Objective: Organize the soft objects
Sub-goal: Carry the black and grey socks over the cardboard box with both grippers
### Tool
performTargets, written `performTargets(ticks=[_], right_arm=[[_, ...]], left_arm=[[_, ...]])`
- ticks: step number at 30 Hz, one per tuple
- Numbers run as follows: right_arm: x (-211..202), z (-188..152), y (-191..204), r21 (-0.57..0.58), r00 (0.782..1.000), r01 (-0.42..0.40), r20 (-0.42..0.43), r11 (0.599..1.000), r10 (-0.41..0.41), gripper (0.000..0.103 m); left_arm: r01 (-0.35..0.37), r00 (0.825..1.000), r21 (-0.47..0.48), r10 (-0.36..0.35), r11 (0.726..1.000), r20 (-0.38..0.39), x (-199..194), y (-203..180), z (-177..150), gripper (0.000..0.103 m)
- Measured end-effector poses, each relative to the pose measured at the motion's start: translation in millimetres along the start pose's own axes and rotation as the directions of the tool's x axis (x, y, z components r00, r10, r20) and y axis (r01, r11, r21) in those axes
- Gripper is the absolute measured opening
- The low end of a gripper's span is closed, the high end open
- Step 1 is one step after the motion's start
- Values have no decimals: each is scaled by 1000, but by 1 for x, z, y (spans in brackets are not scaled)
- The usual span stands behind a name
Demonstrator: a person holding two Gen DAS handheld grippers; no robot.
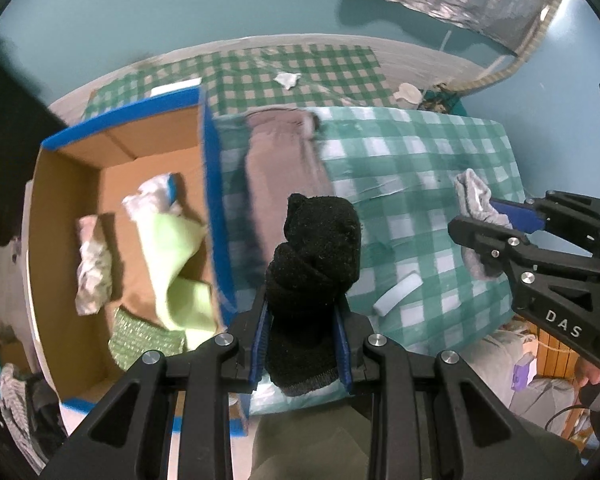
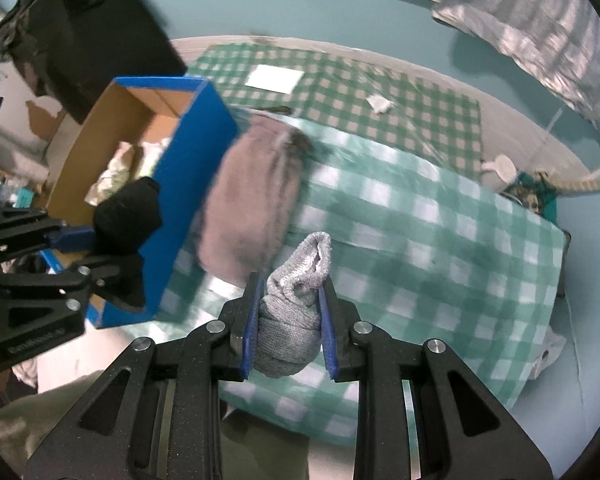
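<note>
My left gripper (image 1: 302,340) is shut on a rolled black sock (image 1: 314,256) and hangs over the checked table beside the blue-edged cardboard box (image 1: 216,216). In the right wrist view that same left gripper (image 2: 76,252) shows at the left with the black sock (image 2: 126,212) against the box's blue wall (image 2: 192,184). My right gripper (image 2: 288,328) is shut on a rolled grey sock (image 2: 296,300). From the left wrist view the right gripper (image 1: 500,220) appears at the right edge, holding the grey sock (image 1: 474,200). A brownish-grey garment (image 1: 280,160) lies folded on the table next to the box.
Inside the box lie a light green cloth (image 1: 172,248), a pale patterned cloth (image 1: 94,268) and a green knit piece (image 1: 140,340). A small white bar (image 1: 396,294) rests on the teal checked tablecloth (image 1: 420,184). Beyond the table, a green checked mat (image 2: 340,92) covers the floor.
</note>
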State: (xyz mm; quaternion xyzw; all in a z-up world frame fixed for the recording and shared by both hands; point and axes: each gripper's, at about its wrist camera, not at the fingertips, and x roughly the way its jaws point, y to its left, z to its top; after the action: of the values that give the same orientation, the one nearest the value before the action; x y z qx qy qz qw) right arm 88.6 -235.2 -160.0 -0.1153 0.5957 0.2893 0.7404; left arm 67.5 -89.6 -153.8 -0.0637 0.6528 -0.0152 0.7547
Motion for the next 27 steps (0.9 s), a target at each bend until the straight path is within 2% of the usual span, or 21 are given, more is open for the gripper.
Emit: performTargets(ticks=[13, 27], right_arm=[[7, 32, 76, -134, 999, -47, 14, 990, 50, 25], [27, 54, 137, -226, 996, -84, -12, 970, 84, 25]], left_arm=[[-14, 999, -130, 17, 991, 28, -19, 60, -21, 29], [-29, 999, -263, 39, 964, 31, -22, 125, -45, 29]])
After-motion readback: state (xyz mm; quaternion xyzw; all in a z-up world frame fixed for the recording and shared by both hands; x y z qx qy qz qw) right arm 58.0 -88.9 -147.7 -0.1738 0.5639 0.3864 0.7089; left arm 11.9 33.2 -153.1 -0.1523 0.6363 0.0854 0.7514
